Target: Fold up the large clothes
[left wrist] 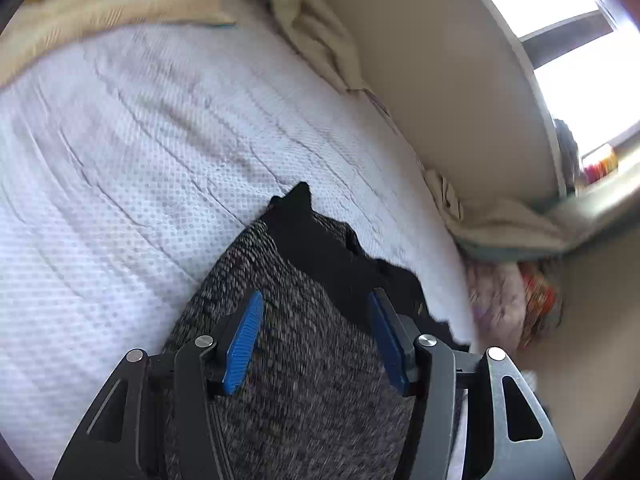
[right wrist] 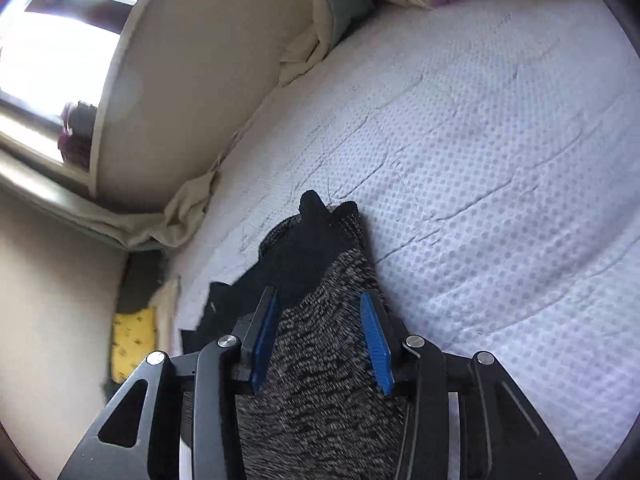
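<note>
A grey-and-black marled knit garment (left wrist: 296,352) with black trim (left wrist: 320,248) lies on the white dotted mattress (left wrist: 140,160). My left gripper (left wrist: 316,304) is open, its blue pads (left wrist: 244,340) on either side of the knit cloth, just above it. In the right wrist view the same garment (right wrist: 320,368) runs between the blue pads (right wrist: 376,344) of my right gripper (right wrist: 318,300), which is also open over it. The black trim (right wrist: 304,248) reaches ahead of the fingers. Whether either gripper touches the cloth I cannot tell.
A beige wall (left wrist: 440,80) and a bright window (left wrist: 580,40) border the bed. Cream bedding (left wrist: 320,32) is bunched along the wall. A yellow cloth (right wrist: 132,340) and a pink bundle (left wrist: 500,304) lie beside the mattress.
</note>
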